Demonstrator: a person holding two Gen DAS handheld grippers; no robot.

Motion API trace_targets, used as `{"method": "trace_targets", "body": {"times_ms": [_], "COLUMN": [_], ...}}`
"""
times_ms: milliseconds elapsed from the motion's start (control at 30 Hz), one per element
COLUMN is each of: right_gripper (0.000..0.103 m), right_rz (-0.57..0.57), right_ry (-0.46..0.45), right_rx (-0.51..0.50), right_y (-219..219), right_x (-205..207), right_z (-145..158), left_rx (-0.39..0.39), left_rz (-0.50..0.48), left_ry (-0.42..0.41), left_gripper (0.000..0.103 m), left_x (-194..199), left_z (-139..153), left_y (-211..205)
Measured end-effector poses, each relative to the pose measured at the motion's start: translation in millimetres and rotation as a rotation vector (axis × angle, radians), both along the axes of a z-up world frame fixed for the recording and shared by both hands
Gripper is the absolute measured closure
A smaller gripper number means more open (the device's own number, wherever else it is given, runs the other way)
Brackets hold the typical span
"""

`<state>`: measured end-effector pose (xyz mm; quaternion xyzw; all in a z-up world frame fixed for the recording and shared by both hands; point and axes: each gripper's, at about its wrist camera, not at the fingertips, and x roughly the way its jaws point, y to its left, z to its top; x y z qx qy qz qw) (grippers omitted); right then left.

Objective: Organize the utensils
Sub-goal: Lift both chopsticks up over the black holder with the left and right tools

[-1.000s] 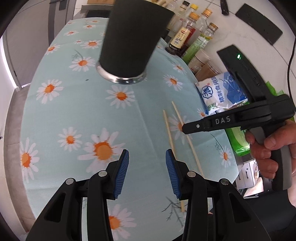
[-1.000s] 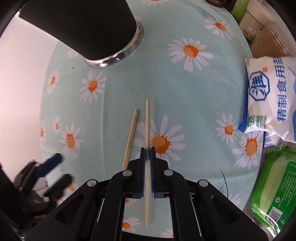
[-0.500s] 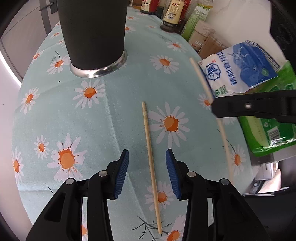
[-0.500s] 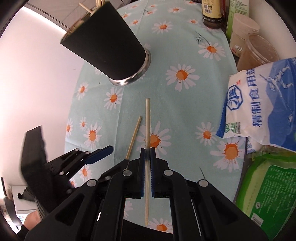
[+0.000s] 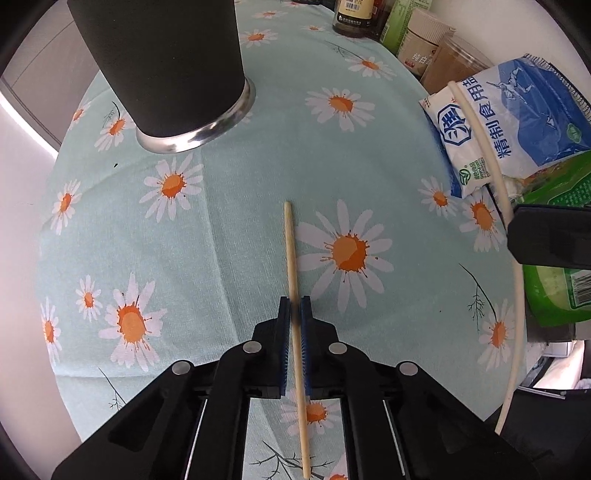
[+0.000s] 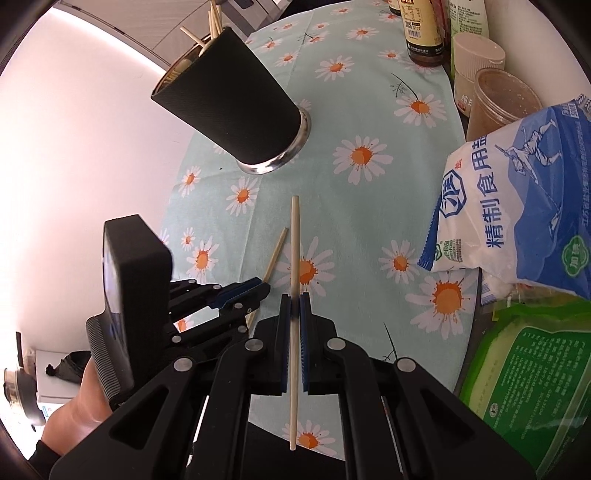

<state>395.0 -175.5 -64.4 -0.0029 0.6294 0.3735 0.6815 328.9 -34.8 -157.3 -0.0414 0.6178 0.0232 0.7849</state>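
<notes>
A wooden chopstick (image 5: 290,251) lies on the daisy tablecloth (image 5: 258,155). My left gripper (image 5: 294,301) points down at it, its jaws closing, and the blue pads press on the stick's middle. My right gripper (image 6: 294,297) is shut on a second chopstick (image 6: 294,229) and holds it above the cloth. In the left wrist view that lifted chopstick (image 5: 495,177) shows as a pale rod at the right. A black cup (image 6: 229,107) with a steel base stands at the back left, with several chopsticks (image 6: 212,22) in it. The left gripper (image 6: 258,286) sits just left of the right one.
A blue and white salt bag (image 6: 517,192) and a green packet (image 6: 524,369) lie along the right edge. Sauce bottles (image 6: 421,33) and lidded jars (image 6: 502,96) stand at the back right. A person's hand (image 6: 81,398) holds the left gripper. The cloth's edge falls off at the left.
My left gripper moved over the lying chopstick, dropped towards it and went from open to shut on it. My right gripper rose with its chopstick off the cloth.
</notes>
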Motion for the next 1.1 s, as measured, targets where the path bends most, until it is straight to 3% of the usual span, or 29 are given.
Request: {"method": "trace_targets", "body": {"times_ms": [200, 400, 900, 1100], "right_gripper": [0.097, 0.097, 0.097, 0.097], "right_rz": [0.017, 0.022, 0.007, -0.005], "right_ry": [0.003, -0.010, -0.068, -0.094], "right_rx": [0.009, 0.008, 0.038, 0.097], "right_y": [-1, 6, 61, 90], "right_x": [2, 3, -5, -10], "right_z": [1, 7, 20, 34], "left_rx": [-0.031, -0.080, -0.227, -0.283], "left_rz": [0.031, 0.059, 0.088, 0.045], "left_ry": [0.018, -0.028, -0.289, -0.403], "left_gripper": [0.099, 0.099, 0.099, 0.099], "left_x": [12, 4, -29, -43], "left_z": [-1, 8, 75, 107], "left_y": [0, 18, 73, 99]}}
